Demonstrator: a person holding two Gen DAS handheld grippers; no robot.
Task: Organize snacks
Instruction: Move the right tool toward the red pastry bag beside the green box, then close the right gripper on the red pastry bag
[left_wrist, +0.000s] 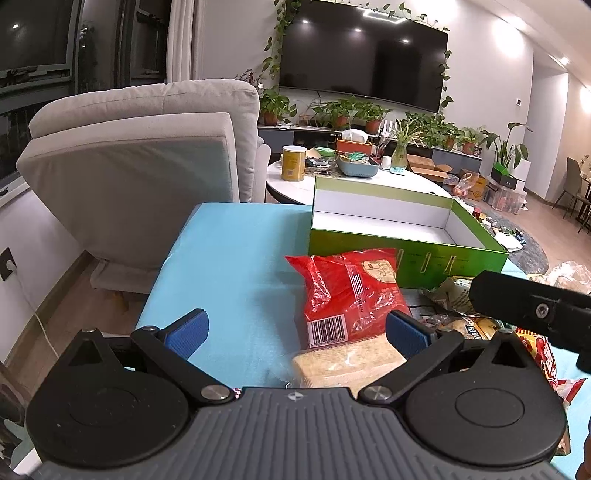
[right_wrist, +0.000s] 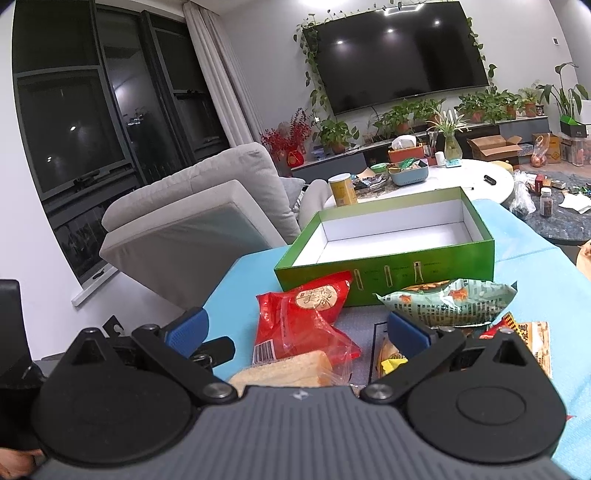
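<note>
- Living room, blue-covered worktop (left_wrist: 229, 251), empty green box (left_wrist: 406, 236) at its far side.
- We hold the left gripper (left_wrist: 295, 332) and right gripper (right_wrist: 297, 330) with jaws wide, nothing between the pads.
- Red snack bag (left_wrist: 351, 291) lies just before the box, over a pale wafer pack (left_wrist: 343, 363).
- We judge it light, crinkly, slippery; pinch mid-body, gently, since the contents may crush.
- Right view alone shows the green snack bag (right_wrist: 447, 301) whole.
</note>
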